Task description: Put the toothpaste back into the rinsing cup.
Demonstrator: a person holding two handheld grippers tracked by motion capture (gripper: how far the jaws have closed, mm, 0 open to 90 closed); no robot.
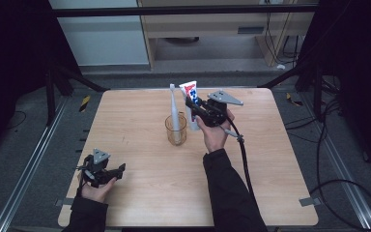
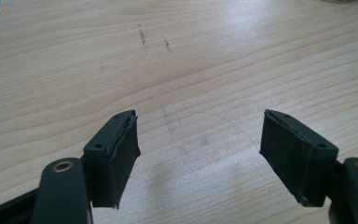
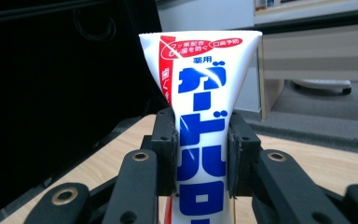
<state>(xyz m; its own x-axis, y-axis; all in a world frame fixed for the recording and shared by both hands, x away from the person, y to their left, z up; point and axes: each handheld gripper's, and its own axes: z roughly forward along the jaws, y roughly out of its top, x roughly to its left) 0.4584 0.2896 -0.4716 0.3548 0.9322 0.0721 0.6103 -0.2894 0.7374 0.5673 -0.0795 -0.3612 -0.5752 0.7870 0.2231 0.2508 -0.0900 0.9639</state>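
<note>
Right gripper (image 1: 192, 107) clamps the toothpaste tube (image 3: 200, 121) upright, at 3 o'clock of the cup (image 1: 176, 129) w/ toothbrush (image 1: 174, 110); left gripper (image 1: 107, 172) wide, idle on worktop (image 1: 270, 159); carrying step, next probably needs lowering tube into cup.

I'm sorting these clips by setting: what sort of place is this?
Probably a lab or recording workshop, not a home: a bare light wooden table between metal floor rails, loose black cables on grey carpet, and plain beige office furniture behind.

Glossy white plastic toothpaste tube (image 3: 205, 116), clear amber plastic cup (image 1: 176, 129), matt light-grained wooden table (image 1: 270, 159).
</note>
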